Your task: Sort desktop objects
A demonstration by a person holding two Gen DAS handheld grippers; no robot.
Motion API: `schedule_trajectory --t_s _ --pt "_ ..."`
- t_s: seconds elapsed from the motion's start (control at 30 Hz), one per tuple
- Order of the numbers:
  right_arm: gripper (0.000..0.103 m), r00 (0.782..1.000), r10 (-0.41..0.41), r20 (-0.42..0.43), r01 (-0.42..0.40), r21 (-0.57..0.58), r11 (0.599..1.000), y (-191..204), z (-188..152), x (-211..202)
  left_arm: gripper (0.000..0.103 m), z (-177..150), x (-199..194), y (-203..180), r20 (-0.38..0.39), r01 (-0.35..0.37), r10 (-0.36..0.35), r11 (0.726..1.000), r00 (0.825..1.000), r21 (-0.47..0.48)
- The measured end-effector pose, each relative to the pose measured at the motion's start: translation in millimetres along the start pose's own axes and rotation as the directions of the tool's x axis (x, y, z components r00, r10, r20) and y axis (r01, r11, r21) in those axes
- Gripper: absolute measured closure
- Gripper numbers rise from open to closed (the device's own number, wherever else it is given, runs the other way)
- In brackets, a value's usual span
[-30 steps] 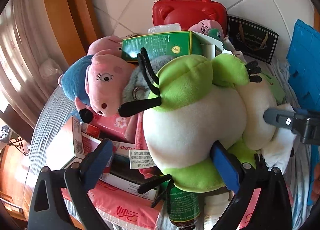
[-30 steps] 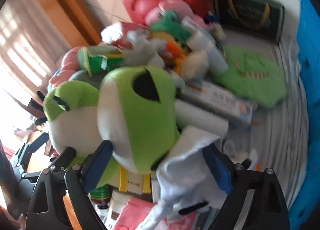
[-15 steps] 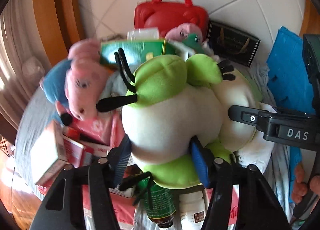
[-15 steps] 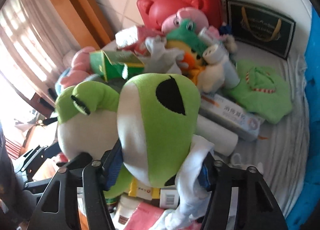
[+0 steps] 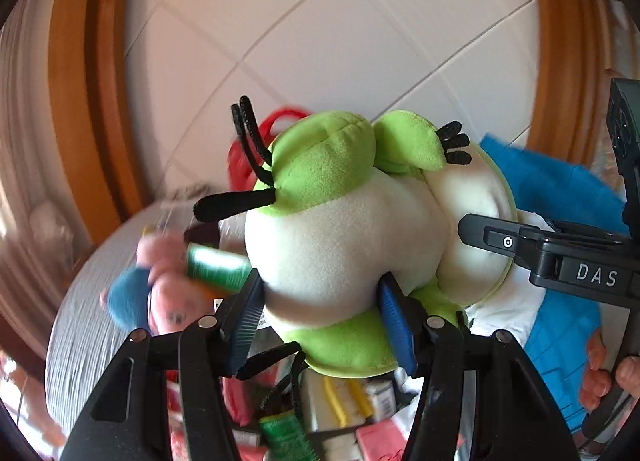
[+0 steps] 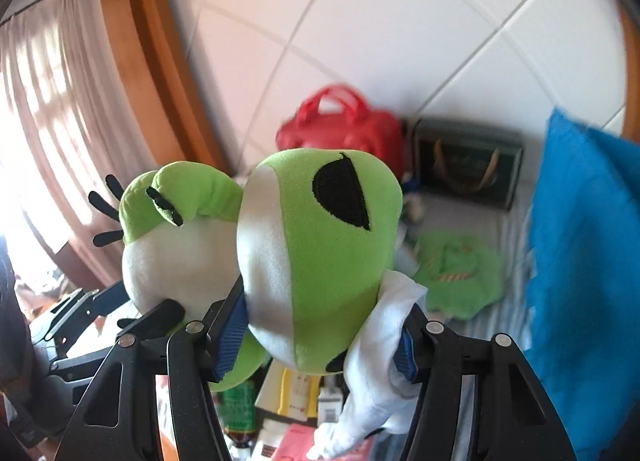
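left gripper (image 5: 320, 317) pinching frog plush (image 5: 332, 245) (body) | right gripper (image 6: 320, 337) pinching its head, tilted down

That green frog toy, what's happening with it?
A person is holding the green and white plush frog with two hand-held grippers at once. The left gripper squeezes its body, the right gripper its head and the white cloth beside it. The frog hangs above the cluttered pile of toys and boxes.

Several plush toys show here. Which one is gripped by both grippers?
The green-and-white frog plush: left gripper clamps its body, right gripper its head. The pink plush lies below in the pile, untouched.
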State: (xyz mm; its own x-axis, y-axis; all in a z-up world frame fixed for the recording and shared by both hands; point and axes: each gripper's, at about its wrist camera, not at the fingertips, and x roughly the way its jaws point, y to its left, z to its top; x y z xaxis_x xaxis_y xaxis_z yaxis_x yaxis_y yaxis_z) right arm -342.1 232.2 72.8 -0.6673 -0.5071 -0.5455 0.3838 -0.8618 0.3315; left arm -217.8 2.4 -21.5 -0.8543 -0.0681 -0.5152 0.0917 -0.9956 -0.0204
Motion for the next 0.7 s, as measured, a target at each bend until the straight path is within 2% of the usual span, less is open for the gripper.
schedule_trajectory --t_s 0.13,0.23,0.3,0.37,0.4,0.43,0.47,0.5,0.57,0.6,0.63,0.67,0.7 --pt "0.043 0.995 -0.054 0.087 0.054 0.001 0.999 1.6 21.7 -45.2 0.047 30.8 -21.4 -14.7 0.08 0.046 -0.05 0.998 0.996 0.049" --pt "0.043 0.984 -0.103 0.142 0.101 0.018 0.995 -1.5 34.2 -80.2 0.048 53.0 -35.5 -31.1 0.133 0.102 -0.114 0.991 0.985 0.089" --pt "0.046 0.974 -0.143 0.176 0.139 0.034 0.99 -6.5 41.1 -104.1 0.055 68.2 -45.7 -48.3 0.167 0.149 -0.17 0.98 0.971 0.128" --pt "0.062 0.966 -0.162 0.202 0.157 0.044 0.987 -12.5 47.9 -127.1 0.055 83.8 -54.7 -71.2 0.189 0.21 -0.24 0.964 0.952 0.165" --pt "0.088 0.96 -0.174 0.218 0.165 0.061 0.984 -17.6 52.4 -143.8 0.055 92.6 -57.0 -86.0 0.191 0.245 -0.28 0.951 0.941 0.187" --pt "0.103 0.952 -0.208 0.226 0.193 0.087 0.977 -23.4 55.7 -155.6 0.055 100.0 -57.5 -101.9 0.193 0.263 -0.305 0.941 0.933 0.212" --pt "0.102 0.938 -0.253 0.238 0.23 0.119 0.966 -30.7 59.2 -168.9 0.055 107.2 -57.0 -120.4 0.193 0.279 -0.326 0.931 0.925 0.236" --pt "0.1 0.909 -0.336 0.246 0.308 0.147 0.94 -41.8 64.6 -187.0 0.055 111.8 -55.0 -134.6 0.181 0.301 -0.35 0.92 0.919 0.251" --pt "0.1 0.886 -0.409 0.217 0.376 0.179 0.909 -61.7 68.1 -206.3 0.055 116.1 -48.7 -157.9 0.148 0.333 -0.379 0.905 0.913 0.266" --pt "0.099 0.867 -0.46 0.193 0.426 0.192 0.884 -72.6 66.8 -213.5 0.055 115.3 -45.8 -168.7 0.139 0.332 -0.379 0.902 0.915 0.276" --pt "0.096 0.854 -0.49 0.172 0.457 0.201 0.867 -80.9 64.0 -217.4 0.052 114.1 -38.4 -174.4 0.129 0.323 -0.37 0.902 0.92 0.286" --pt "0.096 0.847 -0.511 0.146 0.476 0.22 0.852 -91.2 57.5 -220.9 0.039 108.3 -38.7 -180.6 0.116 0.323 -0.369 0.9 0.922 0.292" --pt "0.094 0.844 -0.519 0.134 0.484 0.227 0.845 -97.0 51.0 -223.0 0.022 104.7 -32.3 -179.2 0.099 0.325 -0.366 0.9 0.925 0.292"
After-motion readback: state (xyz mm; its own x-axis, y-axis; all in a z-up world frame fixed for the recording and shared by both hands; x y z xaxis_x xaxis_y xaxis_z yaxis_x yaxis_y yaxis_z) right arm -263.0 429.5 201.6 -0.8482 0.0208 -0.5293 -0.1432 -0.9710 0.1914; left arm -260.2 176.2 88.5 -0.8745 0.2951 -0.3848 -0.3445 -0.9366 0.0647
